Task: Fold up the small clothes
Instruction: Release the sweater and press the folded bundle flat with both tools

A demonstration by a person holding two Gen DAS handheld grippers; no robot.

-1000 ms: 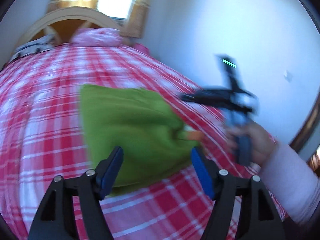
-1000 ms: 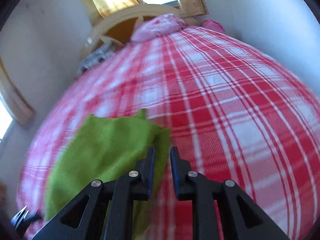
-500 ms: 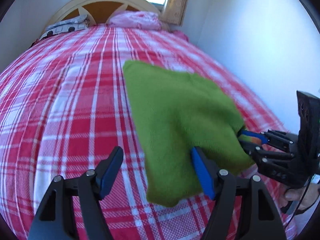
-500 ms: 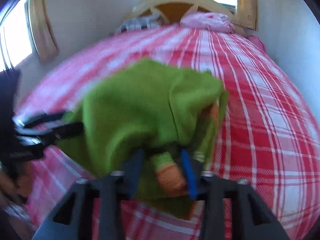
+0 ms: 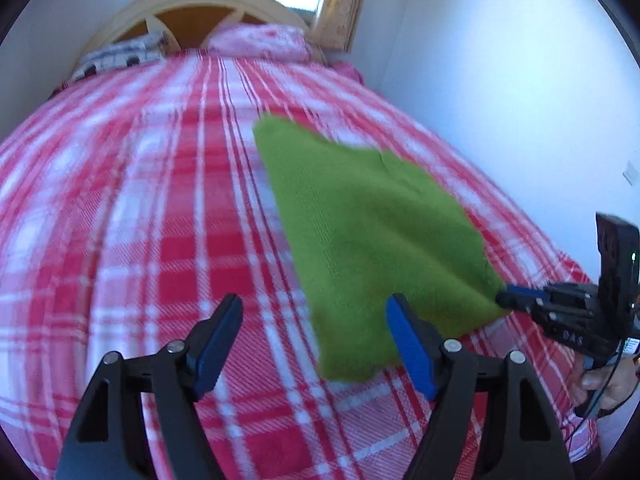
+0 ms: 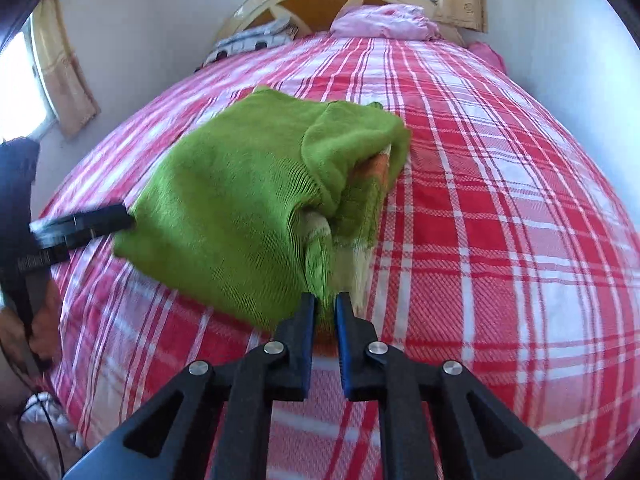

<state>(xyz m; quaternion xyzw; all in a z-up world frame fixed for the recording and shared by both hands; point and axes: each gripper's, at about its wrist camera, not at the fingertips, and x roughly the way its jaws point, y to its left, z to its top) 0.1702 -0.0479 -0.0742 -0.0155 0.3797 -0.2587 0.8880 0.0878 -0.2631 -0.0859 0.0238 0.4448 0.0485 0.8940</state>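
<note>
A folded green knit garment [image 5: 372, 232] with an orange patch [image 6: 380, 164] lies on the red plaid bed [image 5: 140, 240]. My right gripper [image 6: 325, 300] is shut on its near edge, pinching a fold of green knit; in the left wrist view it [image 5: 504, 298] grips the garment's right corner. My left gripper [image 5: 315, 306] hovers over the near left edge, its jaws opening, with only the garment's border between them and neither pad pressing it. In the right wrist view its fingers [image 6: 92, 220] touch the garment's left corner.
Bare plaid bedding stretches left of the garment and beyond it to a pink pillow [image 5: 260, 38] and a wooden headboard [image 5: 192, 4]. A white wall [image 5: 500, 80] runs close along the bed's right side. A hand [image 5: 608, 384] holds the right gripper.
My right gripper has swung in over the garment and shut on its near edge. The left gripper has drifted left and down, so the garment now lies to the right of its jaws.
</note>
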